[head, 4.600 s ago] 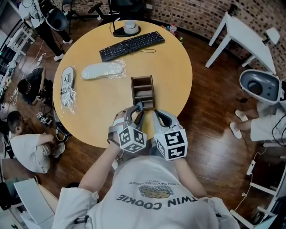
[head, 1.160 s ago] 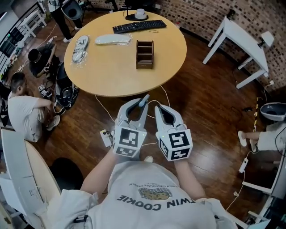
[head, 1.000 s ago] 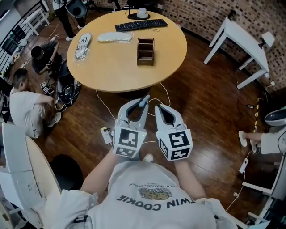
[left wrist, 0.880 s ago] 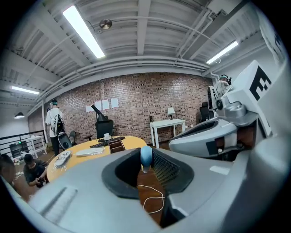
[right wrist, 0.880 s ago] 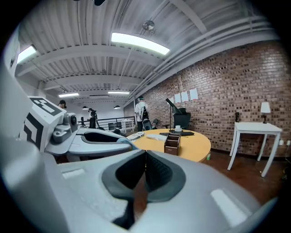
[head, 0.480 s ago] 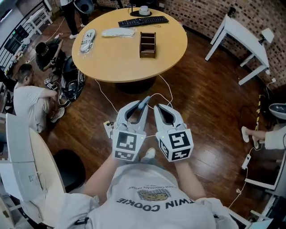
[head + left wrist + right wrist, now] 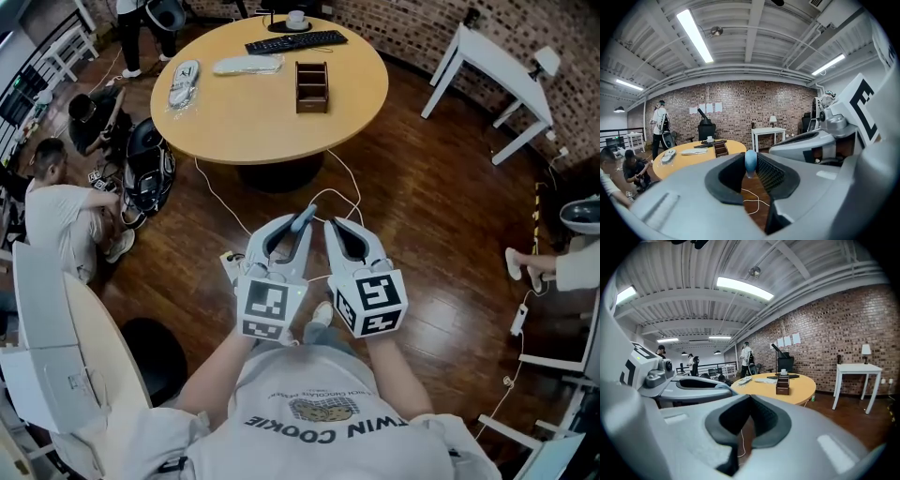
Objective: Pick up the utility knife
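The utility knife shows only as a blue-grey end (image 7: 305, 214) poking out between the tips of my left gripper (image 7: 301, 219), which is shut on it. In the left gripper view the same rounded blue end (image 7: 750, 161) sits pinched between the ribbed pads (image 7: 766, 172); the remainder of the knife is hidden. My right gripper (image 7: 330, 225) hangs right beside it, shut with nothing between its tips (image 7: 749, 397). Both are held above the wooden floor, well back from the round table (image 7: 234, 117).
On the table stand a brown wooden organizer (image 7: 312, 86), a black keyboard (image 7: 295, 40) and two bagged slippers (image 7: 184, 82). White cables (image 7: 328, 192) and a power strip (image 7: 228, 263) lie on the floor ahead. People sit at left (image 7: 56, 202); a white table (image 7: 487, 56) stands at right.
Both grippers, side by side, have drawn further back from the round table, which now looks smaller and farther off. The left gripper's hold on the knife is unchanged.
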The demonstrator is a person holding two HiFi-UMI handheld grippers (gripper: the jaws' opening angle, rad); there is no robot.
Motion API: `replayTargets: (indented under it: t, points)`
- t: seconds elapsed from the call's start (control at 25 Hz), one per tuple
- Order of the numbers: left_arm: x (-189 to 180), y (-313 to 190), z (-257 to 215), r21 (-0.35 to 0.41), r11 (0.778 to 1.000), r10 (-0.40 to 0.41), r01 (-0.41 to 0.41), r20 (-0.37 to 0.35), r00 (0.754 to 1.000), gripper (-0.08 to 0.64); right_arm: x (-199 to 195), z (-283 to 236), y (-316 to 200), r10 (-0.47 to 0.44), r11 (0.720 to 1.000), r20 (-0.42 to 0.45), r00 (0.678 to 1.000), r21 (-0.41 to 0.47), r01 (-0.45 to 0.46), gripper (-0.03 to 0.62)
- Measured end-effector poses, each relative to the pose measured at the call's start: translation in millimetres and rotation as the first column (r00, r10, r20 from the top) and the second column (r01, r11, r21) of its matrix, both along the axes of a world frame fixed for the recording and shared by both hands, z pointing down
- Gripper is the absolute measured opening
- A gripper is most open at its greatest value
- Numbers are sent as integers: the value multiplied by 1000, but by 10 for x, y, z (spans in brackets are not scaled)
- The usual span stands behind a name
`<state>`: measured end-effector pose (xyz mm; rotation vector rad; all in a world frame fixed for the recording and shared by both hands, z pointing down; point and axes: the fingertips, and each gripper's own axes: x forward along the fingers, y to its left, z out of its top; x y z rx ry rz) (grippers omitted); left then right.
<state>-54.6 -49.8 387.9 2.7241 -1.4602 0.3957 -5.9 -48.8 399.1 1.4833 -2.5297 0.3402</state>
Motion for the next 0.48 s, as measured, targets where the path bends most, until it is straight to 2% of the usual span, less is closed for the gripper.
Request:
replayTargets:
  t: [0.2, 0.48]
  points:
    - [-144, 199, 5, 1, 1000, 31, -31, -8, 999, 74, -151, 17, 194, 30, 999, -3, 1000, -10, -30, 2]
    - [-304, 195, -166, 4, 998, 70, -70, -10, 998, 74, -331, -121, 180, 63, 998, 7, 998, -23, -63, 2]
